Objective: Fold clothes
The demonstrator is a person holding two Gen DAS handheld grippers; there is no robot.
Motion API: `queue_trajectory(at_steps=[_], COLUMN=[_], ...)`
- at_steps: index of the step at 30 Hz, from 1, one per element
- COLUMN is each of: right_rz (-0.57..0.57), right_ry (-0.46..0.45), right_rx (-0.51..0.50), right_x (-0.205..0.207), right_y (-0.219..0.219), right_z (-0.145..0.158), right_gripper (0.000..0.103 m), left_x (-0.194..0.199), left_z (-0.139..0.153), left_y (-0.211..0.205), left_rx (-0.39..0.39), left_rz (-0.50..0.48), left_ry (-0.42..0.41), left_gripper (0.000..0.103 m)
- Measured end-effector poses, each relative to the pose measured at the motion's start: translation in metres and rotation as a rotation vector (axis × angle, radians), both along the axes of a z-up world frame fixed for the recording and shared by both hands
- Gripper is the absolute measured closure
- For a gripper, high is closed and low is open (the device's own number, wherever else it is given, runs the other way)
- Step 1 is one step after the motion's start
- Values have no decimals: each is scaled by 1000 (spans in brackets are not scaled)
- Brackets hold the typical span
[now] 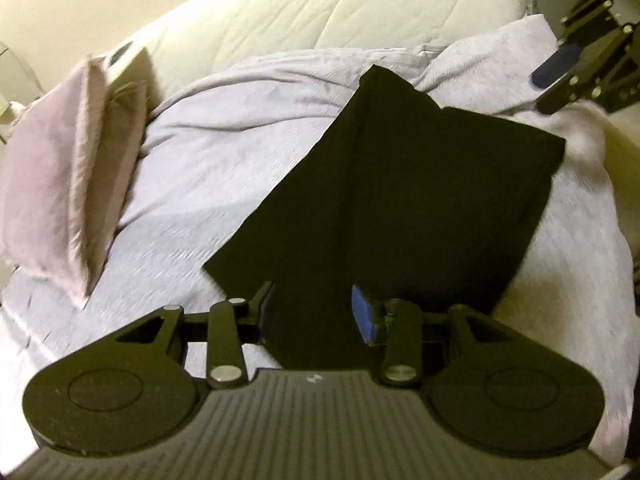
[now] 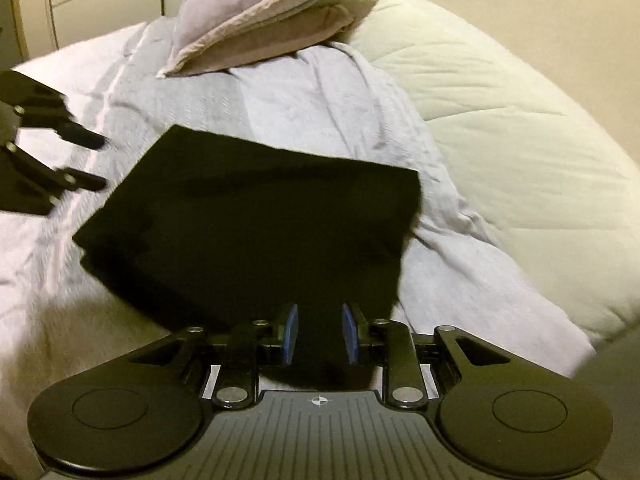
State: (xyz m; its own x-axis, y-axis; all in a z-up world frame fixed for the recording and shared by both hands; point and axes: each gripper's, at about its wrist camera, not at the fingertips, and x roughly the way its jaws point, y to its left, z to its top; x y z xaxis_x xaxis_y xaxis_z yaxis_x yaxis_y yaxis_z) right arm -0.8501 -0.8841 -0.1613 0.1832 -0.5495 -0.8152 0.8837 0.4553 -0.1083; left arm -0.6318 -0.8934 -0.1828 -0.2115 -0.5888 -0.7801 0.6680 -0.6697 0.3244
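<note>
**Black garment flat on the bed, both hand-held grippers with a gap between the pads**

Left wrist view first. The left hand-held gripper [image 1: 316, 312] fills the bottom of the shot, its blue pads [image 1: 365, 314] set apart with clear space between them. They aren't pressing on anything, though the black garment [image 1: 400, 184] runs right down under the gap, so the near edge of it sits between the fingers as seen from here. The garment looks folded into a rough rectangle with one narrower flap sticking out toward the far side. It lies on a pale lilac sheet [image 1: 224, 152] that's pretty rumpled. Off to the left there's a pinkish pillow [image 1: 68, 172] lying on the sheet, and a cream quilted duvet [image 1: 320, 4] is bunched up behind everything. The right hand-held gripper [image 1: 560, 80] pokes in at the top right corner, above the sheet just past the garment's far corner, fingers apart.

Right wrist view now. Same deal: the right hand-held gripper [image 2: 319, 334] has its pads [image 2: 291, 332] parted, narrower than the other one, nothing squeezed. The black garment [image 2: 256, 224] spreads out right in front of it and again reaches down between the fingers. The left hand-held gripper [image 2: 94, 162] comes in from the left edge, fingers spread, tips just beside the garment's left corner. I can't tell if they touch it. The pillow [image 2: 256, 24] sits at the top, the duvet [image 2: 500, 120] on the right, the sheet [image 2: 312, 100] in between.
</note>
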Motion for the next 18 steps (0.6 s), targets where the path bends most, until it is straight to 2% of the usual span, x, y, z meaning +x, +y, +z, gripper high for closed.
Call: queue_trajectory(at_steps=[2, 8, 10, 12, 14, 18], right_rz=[23, 102, 143, 177, 193, 138], right_ry=[-24, -144, -161, -145, -129, -121], right_rx=[27, 69, 118, 168, 191, 235], right_x=[-1, 4, 6, 1, -14, -45], right_y=[-26, -107, -121, -125, -120, -112], right_z=[-12, -52, -72, -90, -101, -99], right_gripper=[78, 78, 78, 78, 78, 78], left_x=[-18, -61, -60, -43, -13, 31], left_z=[-13, -45, -59, -70, -74, -70], left_y=[-23, -91, -108, -122, -133, -145], left_rx=[29, 84, 86, 80, 78, 97], left_rz=[12, 27, 24, 61, 139, 249], left_ry=[3, 77, 49, 3, -26, -45], left_gripper=[79, 79, 79, 79, 78, 77])
